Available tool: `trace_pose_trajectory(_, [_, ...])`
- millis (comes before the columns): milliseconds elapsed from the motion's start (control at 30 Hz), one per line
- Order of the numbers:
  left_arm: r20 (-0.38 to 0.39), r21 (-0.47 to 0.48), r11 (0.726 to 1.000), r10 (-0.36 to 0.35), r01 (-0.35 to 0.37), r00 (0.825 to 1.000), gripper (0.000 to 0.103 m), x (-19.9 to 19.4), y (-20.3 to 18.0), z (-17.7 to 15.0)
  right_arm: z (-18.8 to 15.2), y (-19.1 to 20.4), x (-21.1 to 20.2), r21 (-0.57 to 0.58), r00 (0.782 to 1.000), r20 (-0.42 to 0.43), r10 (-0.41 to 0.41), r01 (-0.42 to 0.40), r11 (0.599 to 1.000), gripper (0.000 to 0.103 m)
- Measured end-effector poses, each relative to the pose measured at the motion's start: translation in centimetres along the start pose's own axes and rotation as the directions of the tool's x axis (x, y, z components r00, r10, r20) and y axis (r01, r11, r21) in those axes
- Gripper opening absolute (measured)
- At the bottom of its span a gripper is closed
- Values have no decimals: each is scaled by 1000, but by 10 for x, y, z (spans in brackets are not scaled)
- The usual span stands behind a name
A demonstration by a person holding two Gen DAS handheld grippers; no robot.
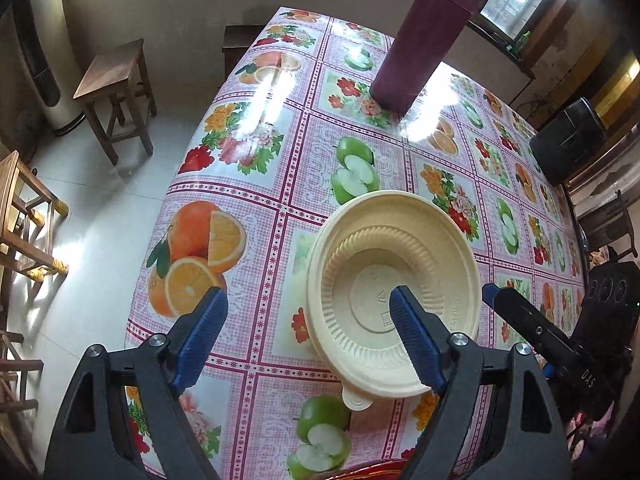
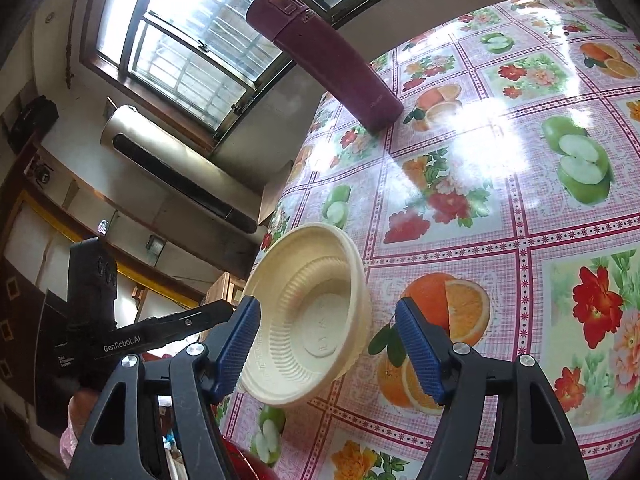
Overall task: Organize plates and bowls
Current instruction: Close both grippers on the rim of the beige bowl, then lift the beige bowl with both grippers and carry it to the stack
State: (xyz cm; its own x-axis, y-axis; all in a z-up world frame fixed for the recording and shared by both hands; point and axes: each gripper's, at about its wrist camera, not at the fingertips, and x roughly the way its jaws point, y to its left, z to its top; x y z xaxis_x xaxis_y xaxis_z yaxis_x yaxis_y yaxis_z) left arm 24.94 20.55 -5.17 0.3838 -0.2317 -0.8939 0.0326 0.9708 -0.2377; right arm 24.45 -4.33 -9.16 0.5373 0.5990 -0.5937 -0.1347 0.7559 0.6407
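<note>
Left of the left gripper, whose jaws stand apart and empty, wooden stools stand on the pale floor beside the table's fruit-and-flower oilcloth. The cream bowl lies partly under its right finger. Beyond it stands a maroon flask; the right gripper is spread around the bowl's near part, pads not pressing it.
</note>
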Motion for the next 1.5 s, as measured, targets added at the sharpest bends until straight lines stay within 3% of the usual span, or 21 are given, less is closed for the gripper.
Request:
trace_pose_trajectory(233, [-39, 0, 1000, -3, 3, 999, 57, 16, -1, 1, 5, -3, 12, 6, 1000, -17, 1, -1, 1000, 63])
trace_pose_trajectory(300, [-42, 8, 1000, 1, -1, 999, 43, 18, -2, 0, 4, -2, 14, 2, 1000, -20, 2, -2, 1000, 62])
trace_pose_trajectory(433, [-59, 32, 999, 20, -19, 998, 33, 24, -5, -2, 4, 0, 17, -12, 1000, -21, -11, 11, 1000, 52])
trace_pose_trajectory(500, [-71, 33, 999, 16, -13, 997, 23, 27, -5, -2, 3, -1, 19, -7, 999, -27, -17, 17, 1000, 49])
trace_pose_trajectory(700, [-79, 71, 997, 27, -22, 996, 13, 30, -10, -5, 2, -6, 24, -7, 998, -34, -54, 54, 999, 23])
trace_pose_trajectory(767, [-84, 75, 997, 27, -20, 996, 13, 31, -11, -6, 2, -8, 24, -7, 997, -33, -69, 68, 998, 14])
trace_pose_trajectory(833, [-82, 79, 997, 28, -21, 996, 13, 31, -12, -6, 2, -9, 24, -5, 997, -31, -72, 72, 997, 12])
trace_pose_trajectory(1267, [-93, 110, 993, 58, -48, 994, 13, 21, -27, -11, -2, -6, 6, -14, 997, -19, -80, 80, 997, 11])
trace_pose_trajectory(1500, [-40, 146, 988, 63, -56, 997, 13, -10, -50, -17, -3, -1, -30, -16, 999, 28, -43, 43, 999, 11])
